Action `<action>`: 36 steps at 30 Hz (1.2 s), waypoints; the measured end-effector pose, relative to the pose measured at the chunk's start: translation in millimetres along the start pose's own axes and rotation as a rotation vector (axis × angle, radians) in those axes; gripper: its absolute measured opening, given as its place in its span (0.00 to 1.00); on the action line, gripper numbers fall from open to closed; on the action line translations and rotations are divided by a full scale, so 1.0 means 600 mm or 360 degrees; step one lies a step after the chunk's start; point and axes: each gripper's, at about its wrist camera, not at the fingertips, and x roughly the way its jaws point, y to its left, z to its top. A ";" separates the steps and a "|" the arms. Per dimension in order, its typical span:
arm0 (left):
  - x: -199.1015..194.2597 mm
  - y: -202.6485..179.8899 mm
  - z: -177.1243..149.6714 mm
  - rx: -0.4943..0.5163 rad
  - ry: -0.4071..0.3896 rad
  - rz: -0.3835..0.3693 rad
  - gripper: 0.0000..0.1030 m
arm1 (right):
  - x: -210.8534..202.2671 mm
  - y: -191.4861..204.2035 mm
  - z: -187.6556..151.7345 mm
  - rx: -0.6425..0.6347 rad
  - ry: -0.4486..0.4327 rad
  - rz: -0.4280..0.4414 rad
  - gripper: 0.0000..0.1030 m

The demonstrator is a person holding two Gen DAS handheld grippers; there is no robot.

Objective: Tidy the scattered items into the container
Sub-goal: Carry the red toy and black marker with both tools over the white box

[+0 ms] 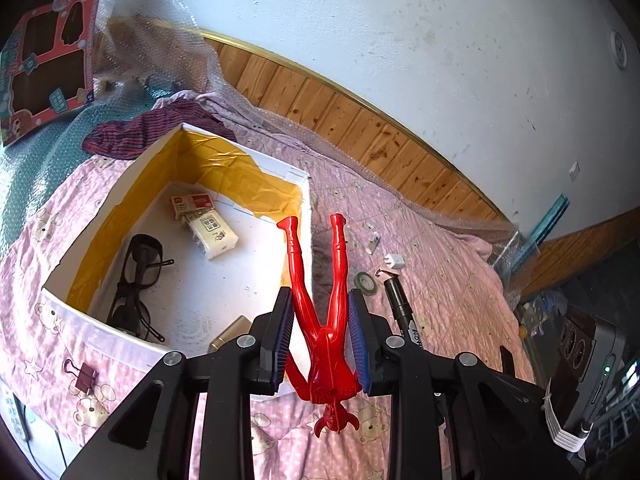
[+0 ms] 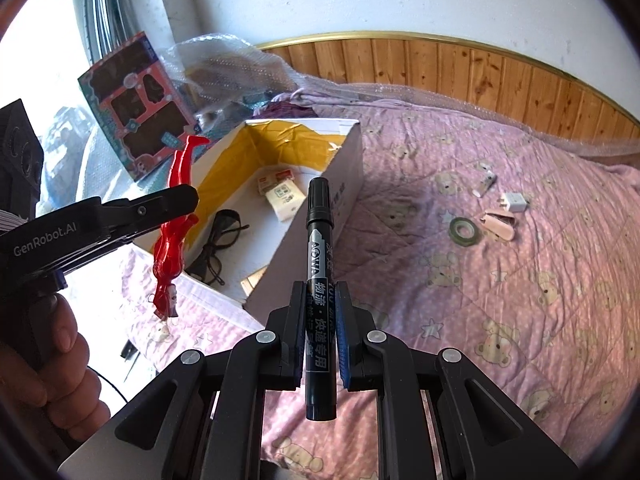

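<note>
A red plastic figure [image 1: 320,320] hangs head-down in my left gripper [image 1: 320,304], which is shut on it above the near right corner of the white box [image 1: 76,308]; the legs point away. The right wrist view shows the same red figure [image 2: 176,216] left of the box [image 2: 348,160]. My right gripper [image 2: 319,296] is shut on a black marker [image 2: 318,248], held above the box's right wall. Inside the box lie black glasses [image 1: 136,280], a tissue pack [image 1: 212,232] and a gold-coloured item [image 1: 232,336]. Loose on the pink bedspread are a tape ring [image 2: 464,231], a white charger plug [image 2: 514,202], a pink piece [image 2: 498,223] and a small white tube [image 2: 486,182].
A binder clip [image 1: 86,376] lies on the bedspread by the box's near wall. Striped cloth [image 1: 140,132], bubble wrap [image 1: 160,28] and a colourful cardboard pack [image 1: 48,68] sit behind the box. A person's hand [image 2: 60,364] holds the left gripper. A wood-panelled wall [image 2: 500,76] borders the bed.
</note>
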 end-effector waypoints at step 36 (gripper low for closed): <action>0.047 0.103 0.101 -0.0128 0.0018 0.0145 0.27 | 0.113 0.024 0.142 -0.0013 -0.0022 0.0212 0.13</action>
